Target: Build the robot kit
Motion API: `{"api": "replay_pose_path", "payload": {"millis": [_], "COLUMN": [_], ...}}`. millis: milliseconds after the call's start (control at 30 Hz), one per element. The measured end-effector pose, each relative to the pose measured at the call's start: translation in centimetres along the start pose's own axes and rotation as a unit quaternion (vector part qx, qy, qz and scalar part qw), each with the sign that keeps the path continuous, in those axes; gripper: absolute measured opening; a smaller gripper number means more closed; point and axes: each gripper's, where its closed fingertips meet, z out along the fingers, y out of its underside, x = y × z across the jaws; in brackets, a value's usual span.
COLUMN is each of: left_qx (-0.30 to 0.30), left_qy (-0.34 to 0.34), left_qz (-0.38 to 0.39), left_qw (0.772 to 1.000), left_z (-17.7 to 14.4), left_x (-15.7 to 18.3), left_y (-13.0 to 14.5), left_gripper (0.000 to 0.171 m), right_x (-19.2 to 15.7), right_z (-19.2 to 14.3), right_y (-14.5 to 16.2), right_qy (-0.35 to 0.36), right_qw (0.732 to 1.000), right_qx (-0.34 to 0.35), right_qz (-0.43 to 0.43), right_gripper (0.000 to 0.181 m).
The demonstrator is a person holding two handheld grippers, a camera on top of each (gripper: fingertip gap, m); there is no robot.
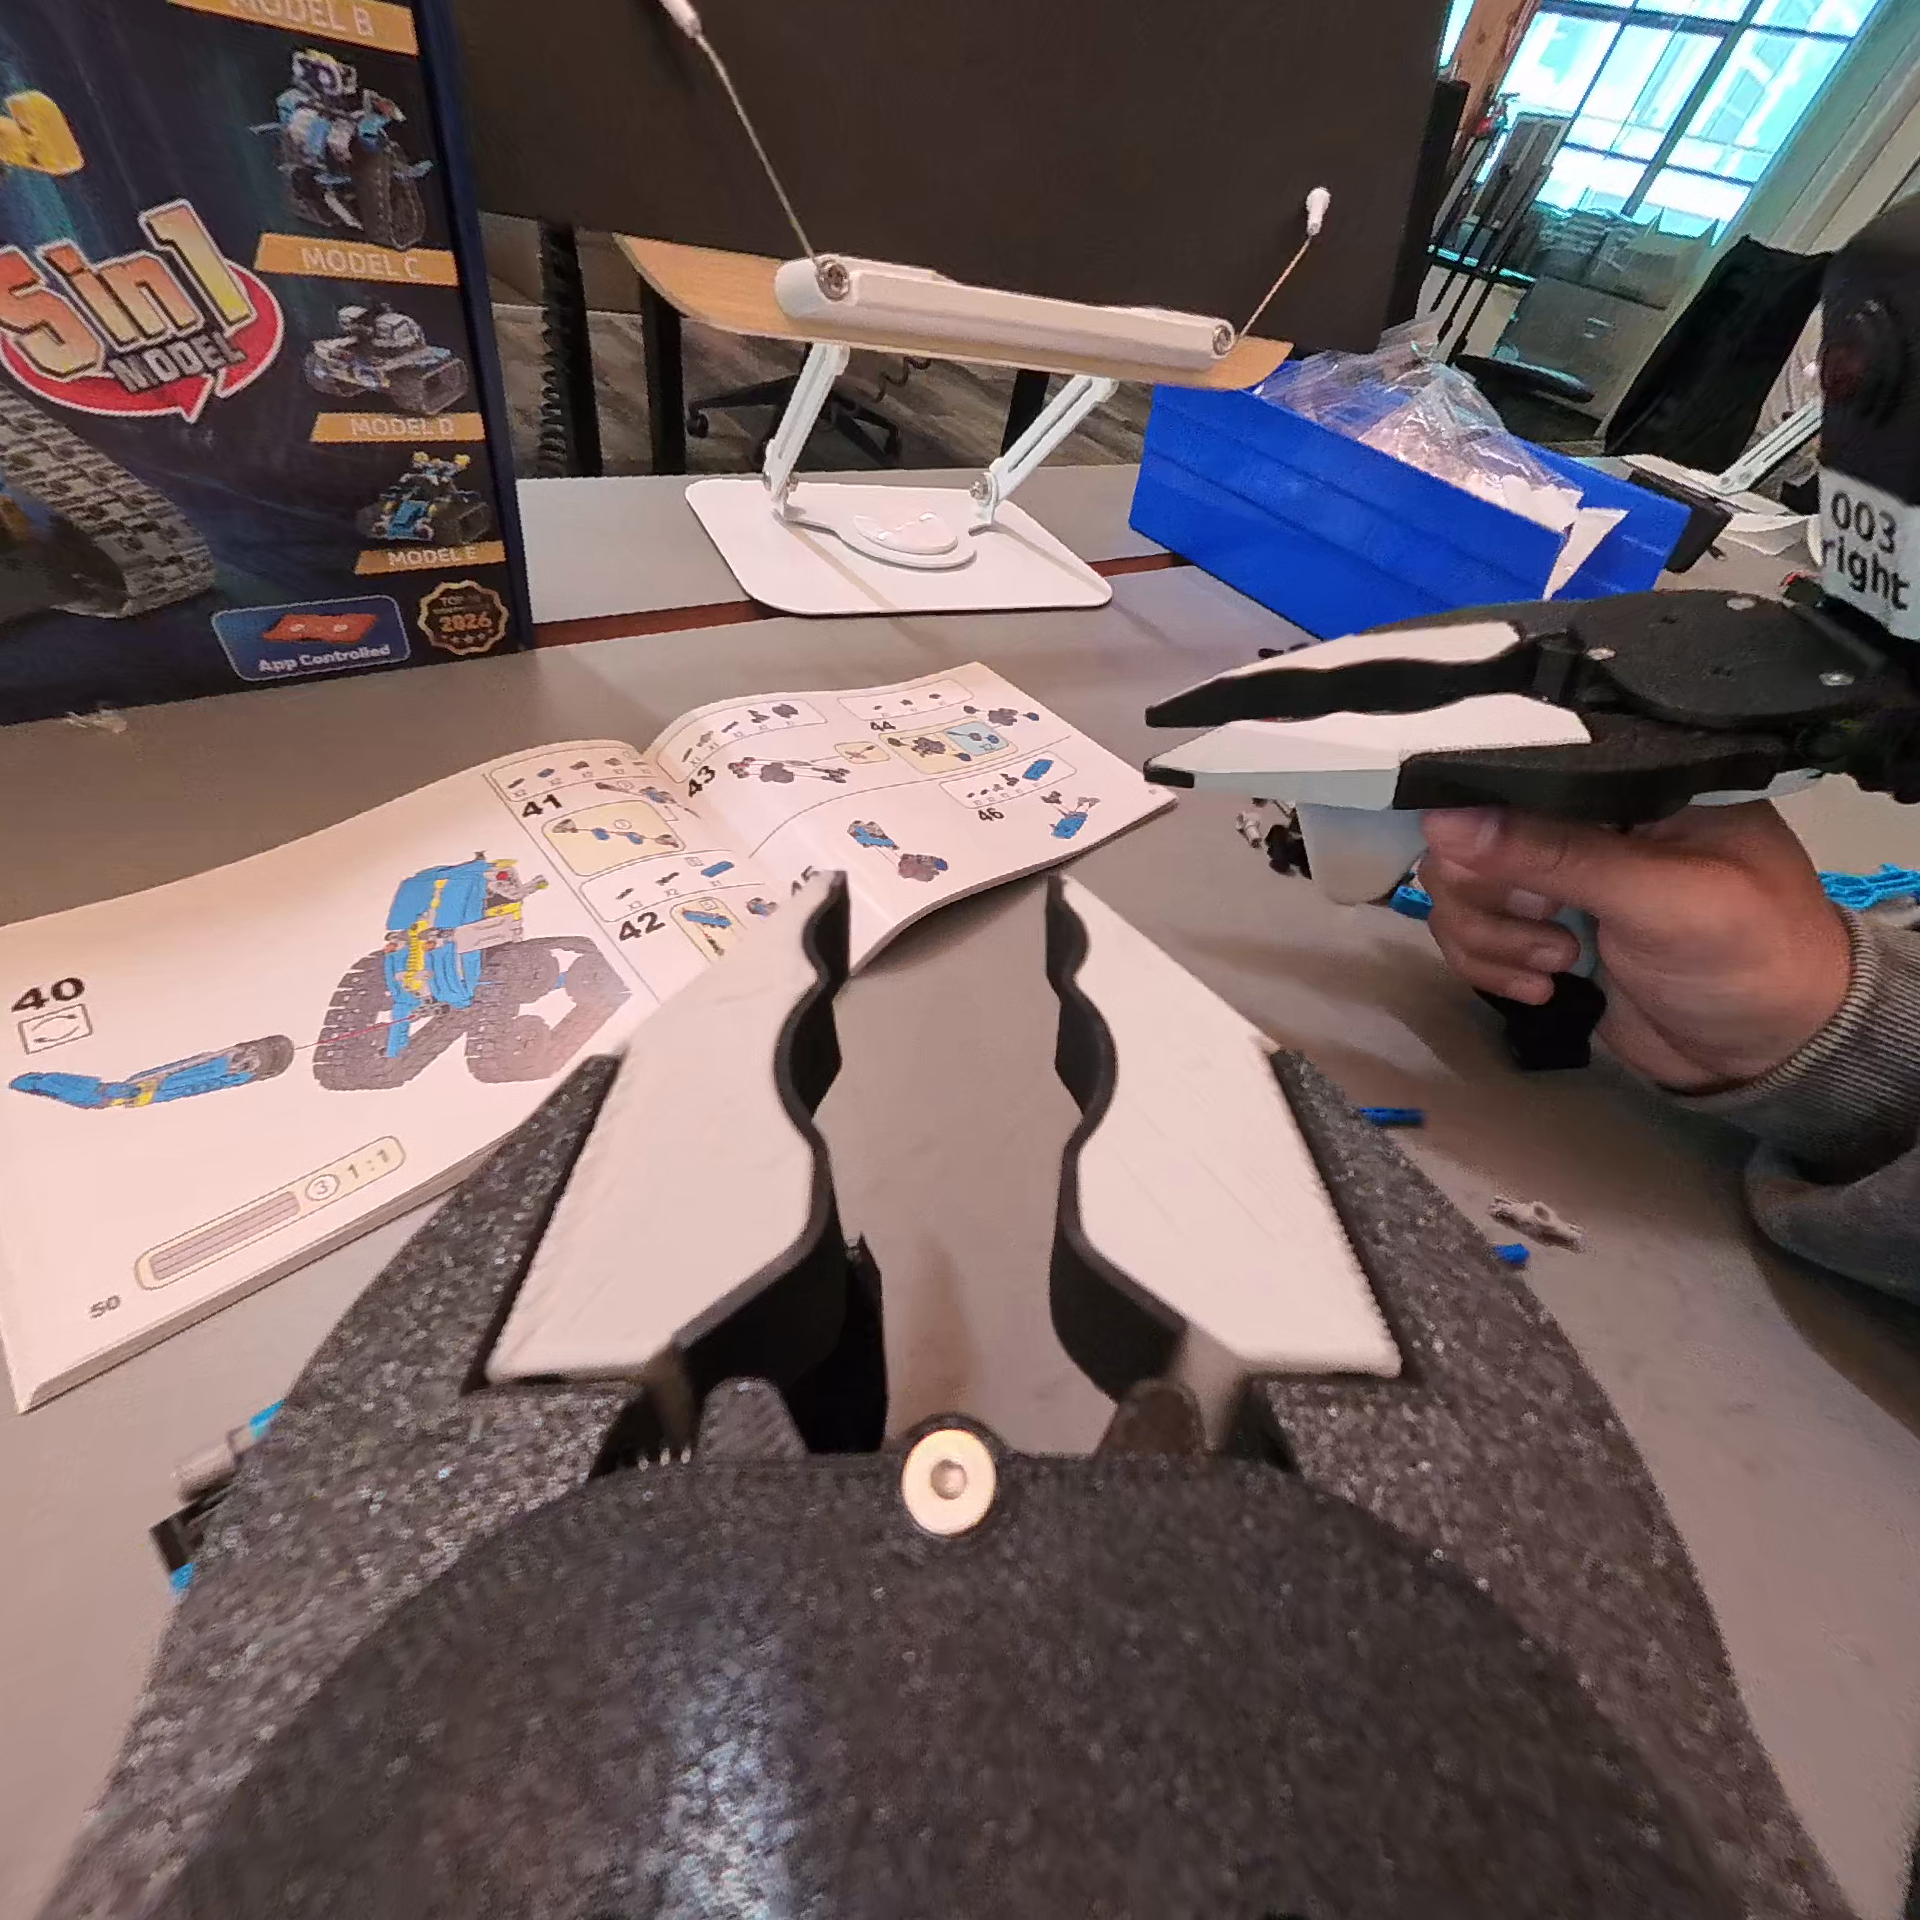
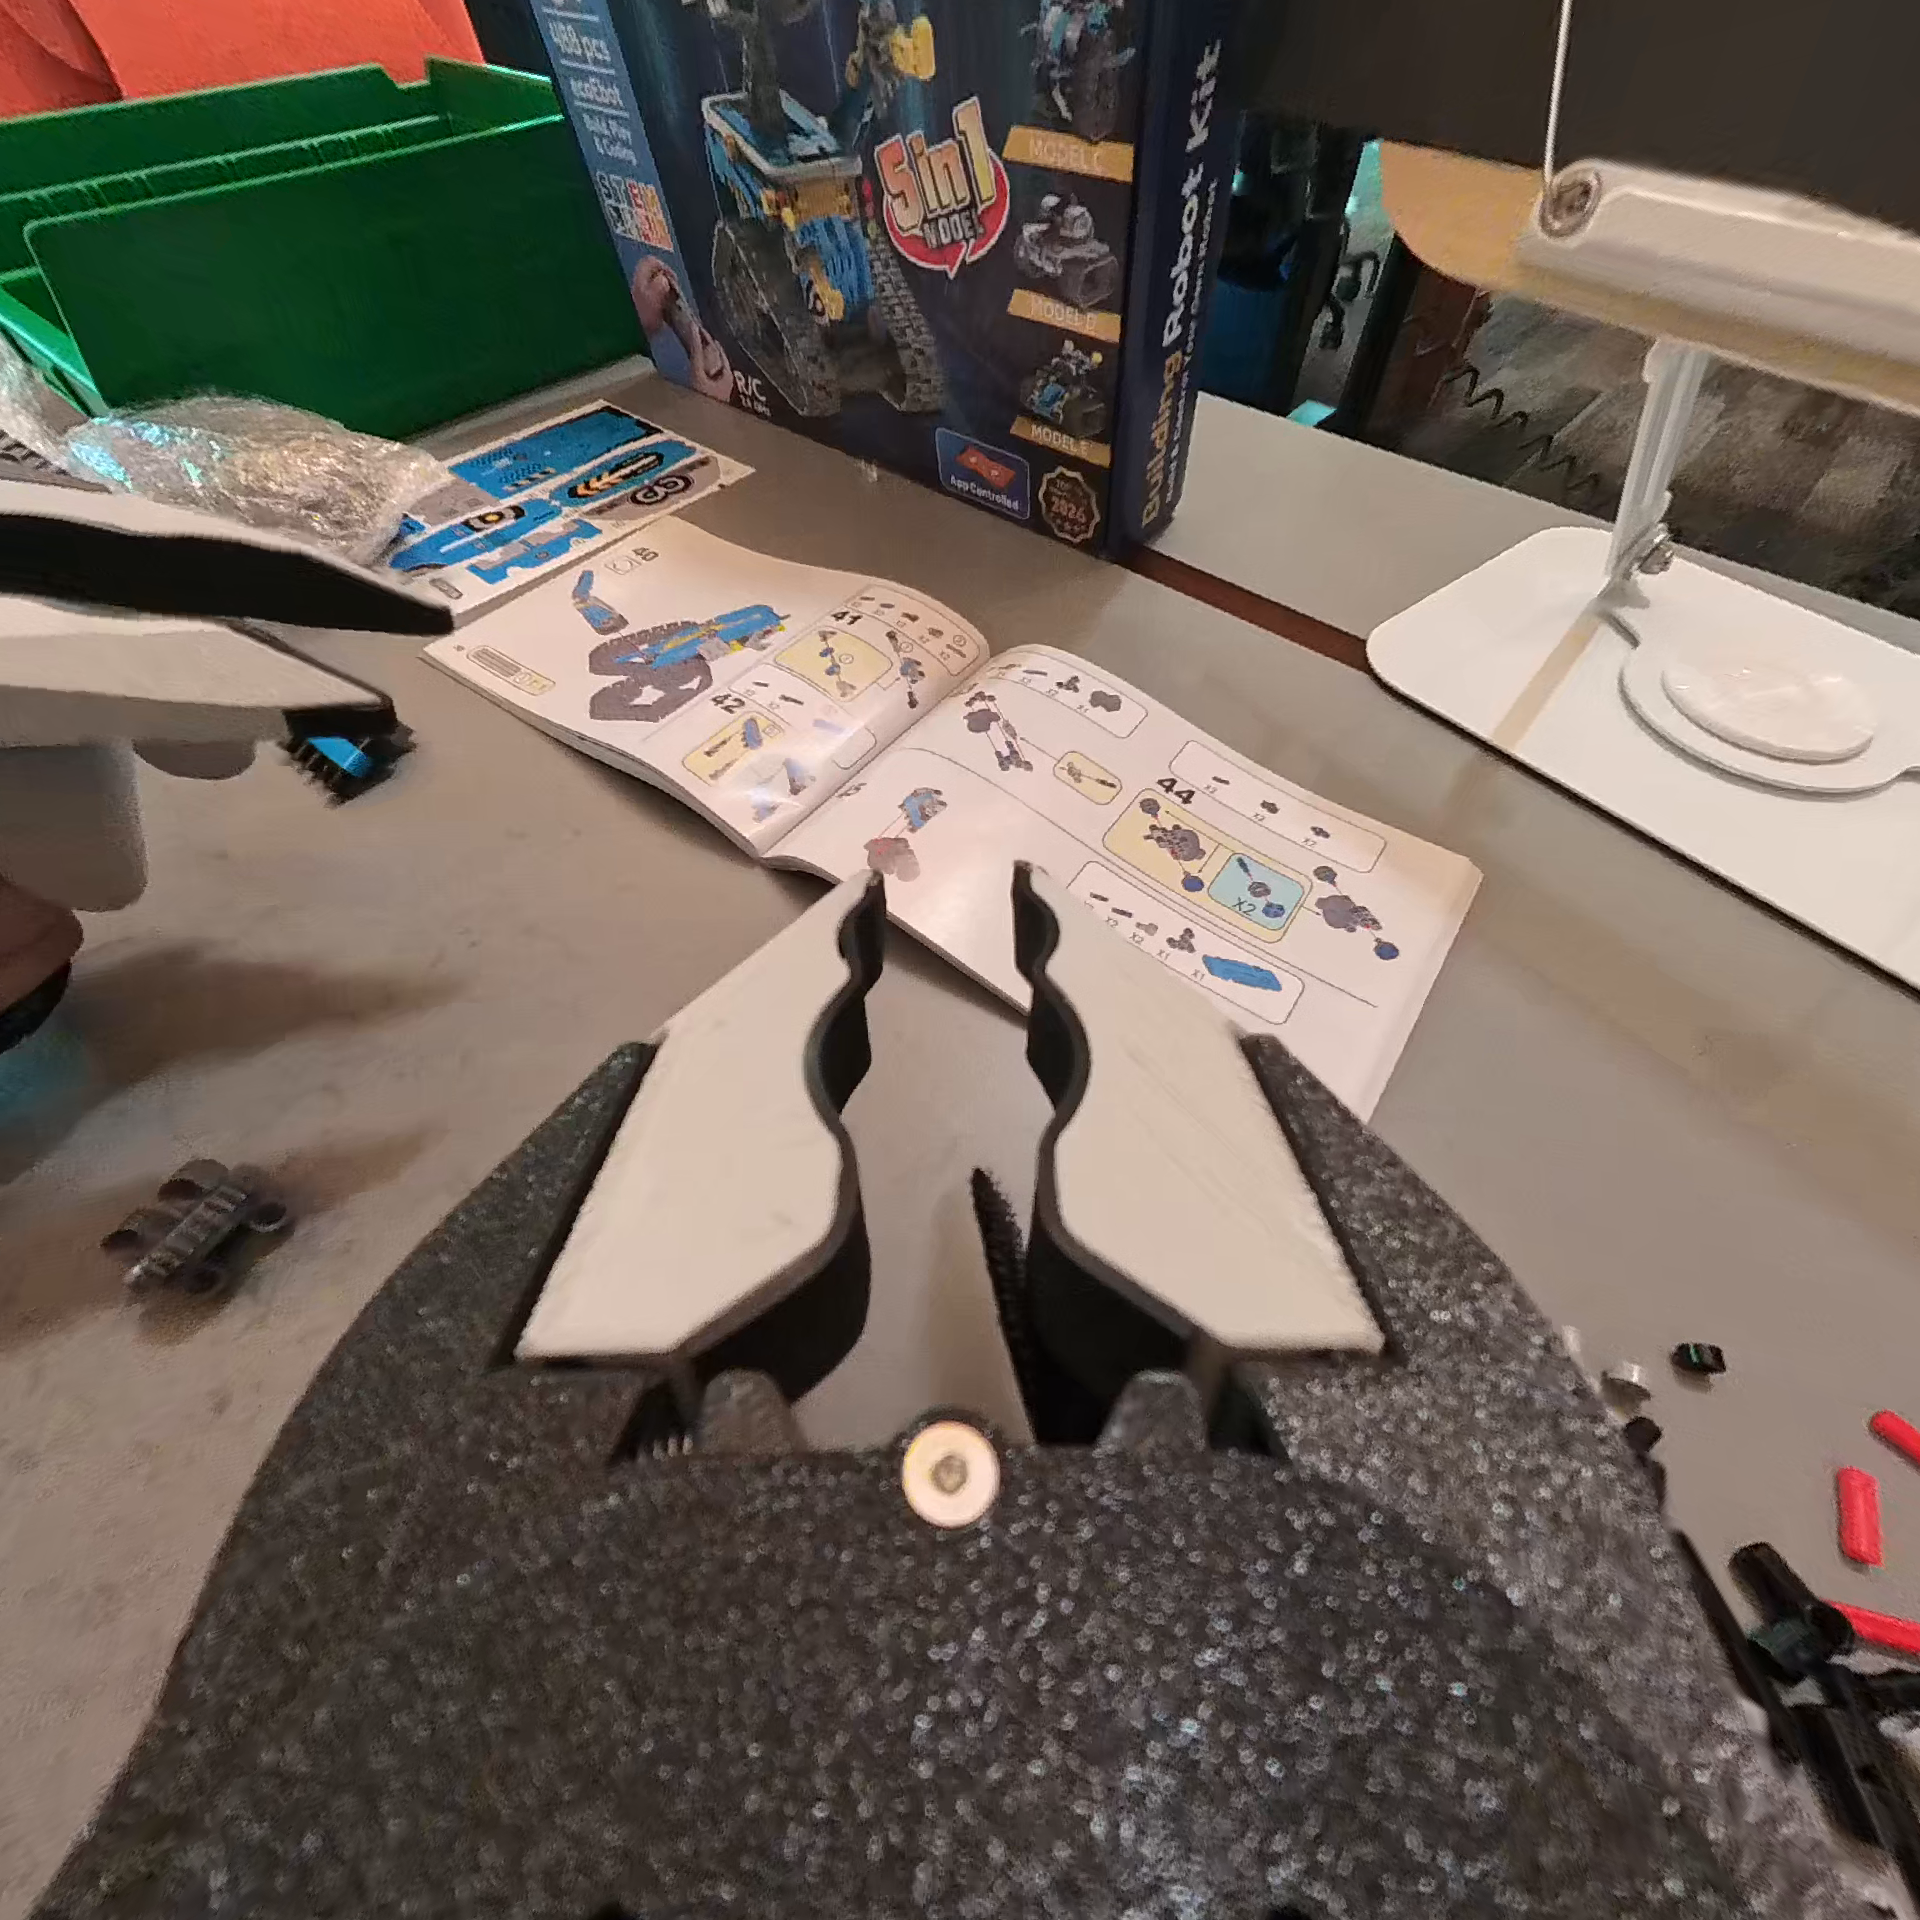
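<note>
Plainly, both grippers hover empty above the grey bench point(image 2: 436, 1039). Left gripper point(image 1: 945, 894) has its fingers parted, tips over the near edge of the open instruction booklet point(image 1: 416, 935). Right gripper point(image 2: 948, 883), fingers also apart, holds nothing, nearest the booklet's right-hand page; kit box point(image 2: 914, 260) stands behind.

A grey table point(image 2: 520, 1039) is seen, with an open booklet point(image 2: 935, 790) laid flat on it. Behind the booklet a box point(image 2: 914, 260) is stood; left of it a sticker sheet point(image 2: 561, 499), right a white stand point(image 2: 1662, 707). Small parts, possibly pins point(image 2: 1860, 1517), are scattered nearer.
</note>
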Motion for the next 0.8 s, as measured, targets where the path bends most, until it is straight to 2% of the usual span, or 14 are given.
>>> {"api": "replay_pose_path", "payload": {"millis": [67, 133, 200, 333, 400, 500, 600, 800], "left_qx": [-0.001, -0.004, -0.009, -0.009, -0.01, -0.014, -0.018, -0.032], "left_qy": [0.0, -0.003, -0.002, 0.003, 0.012, 0.024, 0.026, 0.051], "left_qz": [0.011, 0.022, 0.029, 0.03, 0.023, 0.016, 0.022, 0.003], "left_qw": [1.0, 1.0, 1.0, 0.999, 1.0, 0.999, 0.999, 0.998], "left_z": [-0.1, -0.2, -0.3, -0.3, -0.3, -0.2, -0.1, -0.1], "left_x": [0.3, 0.4, 0.6, 0.8, 1.1, 1.6, 1.8, 2.8], "left_y": [0.1, 0.3, 0.5, 0.4, 0.4, 0.6, 0.7, 1.1], "left_gripper": [0.038, 0.038, 0.038, 0.037, 0.037, 0.037, 0.037, 0.037], "right_x": [-0.4, -2.0, -5.0, -8.7, -9.0, -8.6, -8.7, -7.7], "right_z": [-0.8, -2.2, -4.3, -8.4, -10.0, -11.4, -11.6, -11.2], "right_y": [-0.7, -0.5, 1.4, 5.7, 7.6, 8.7, 10.3, 12.1], "right_qy": [-0.012, -0.06, -0.136, -0.183, -0.176, -0.151, -0.135, -0.082], "right_qw": [1.0, 0.998, 0.988, 0.971, 0.965, 0.968, 0.967, 0.966], "right_qx": [0.007, -0.015, -0.072, -0.139, -0.179, -0.192, -0.215, -0.24], "right_qz": [-0.012, -0.013, -0.015, -0.069, -0.076, -0.053, -0.027, -0.044], "right_gripper": [0.024, 0.024, 0.024, 0.02, 0.021, 0.021, 0.023, 0.018]}}
